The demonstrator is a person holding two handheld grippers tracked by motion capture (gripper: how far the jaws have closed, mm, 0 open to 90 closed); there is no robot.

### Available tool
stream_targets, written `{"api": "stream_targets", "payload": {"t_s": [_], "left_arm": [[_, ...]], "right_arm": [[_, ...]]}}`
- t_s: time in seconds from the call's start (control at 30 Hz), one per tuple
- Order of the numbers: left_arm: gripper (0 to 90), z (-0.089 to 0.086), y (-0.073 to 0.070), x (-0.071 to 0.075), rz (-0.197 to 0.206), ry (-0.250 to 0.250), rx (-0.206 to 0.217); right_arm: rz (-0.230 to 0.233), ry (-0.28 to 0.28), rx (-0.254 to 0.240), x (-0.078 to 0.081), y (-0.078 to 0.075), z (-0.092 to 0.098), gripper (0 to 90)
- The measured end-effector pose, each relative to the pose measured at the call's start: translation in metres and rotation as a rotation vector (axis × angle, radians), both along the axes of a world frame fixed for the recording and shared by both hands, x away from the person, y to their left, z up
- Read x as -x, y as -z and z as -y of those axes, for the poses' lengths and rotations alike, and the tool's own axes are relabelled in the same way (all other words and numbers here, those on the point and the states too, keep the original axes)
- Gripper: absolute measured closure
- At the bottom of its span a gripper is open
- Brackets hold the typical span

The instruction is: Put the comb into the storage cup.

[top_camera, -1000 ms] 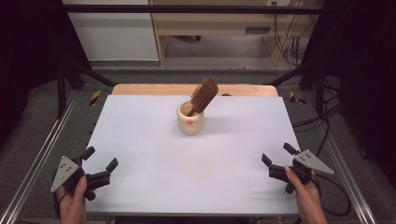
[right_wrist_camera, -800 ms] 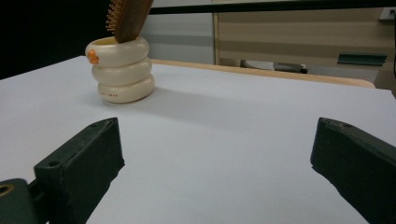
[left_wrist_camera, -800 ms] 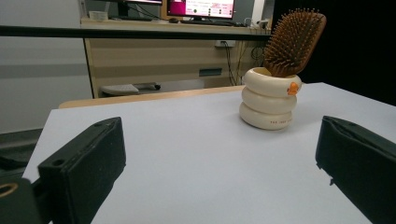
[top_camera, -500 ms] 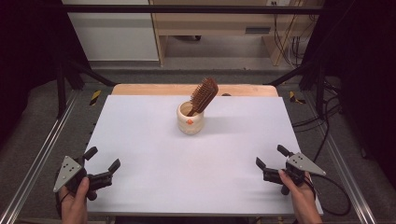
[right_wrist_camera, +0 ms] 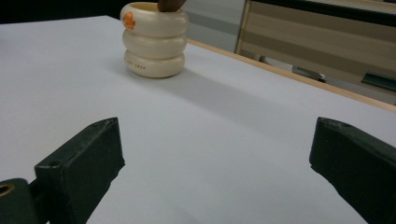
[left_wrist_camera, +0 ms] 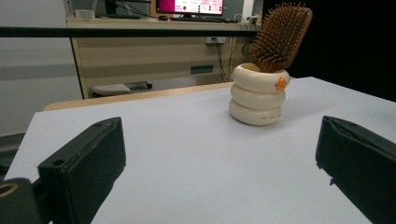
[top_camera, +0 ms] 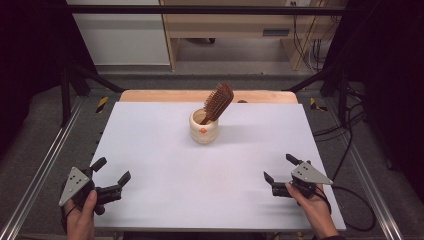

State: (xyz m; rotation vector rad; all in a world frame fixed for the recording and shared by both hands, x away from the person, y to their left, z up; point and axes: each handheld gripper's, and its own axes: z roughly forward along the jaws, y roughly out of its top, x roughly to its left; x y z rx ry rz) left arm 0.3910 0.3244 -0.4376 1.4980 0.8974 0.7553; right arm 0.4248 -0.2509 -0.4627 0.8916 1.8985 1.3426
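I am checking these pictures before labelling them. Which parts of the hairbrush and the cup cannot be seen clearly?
- Hairbrush handle: hidden inside the cream cup, high view and left gripper view.
- Brush head: cut off by the top edge, right gripper view.
- Small print low on the cup: too small to read, both gripper views.
- Orange mark on the cup: too small to identify, high view.

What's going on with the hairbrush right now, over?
Left gripper open, right gripper open, both near the table's front edge. Hairbrush leaning in the cream holder, untouched. Nothing between.
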Motion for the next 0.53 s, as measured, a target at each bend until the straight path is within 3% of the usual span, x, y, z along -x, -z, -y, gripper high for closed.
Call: {"api": "stream_targets", "payload": {"t_s": [0.2,0.37,0.53], "left_arm": [[1.6,0.000,0.000,0.000,0.001,0.002,0.000],[1.6,0.001,0.000,0.000,0.001,0.005,0.000],[1.6,0.002,0.000,-0.002,0.001,0.011,0.006]], "right_arm": [[-0.007,-0.034,0.017,-0.005,-0.001,-0.011,3.4],[-0.009,-0.042,-0.020,-0.010,-0.001,-0.018,3.8],[-0.026,-0.038,-0.094,-0.019,-0.003,-0.023,4.4]]}}
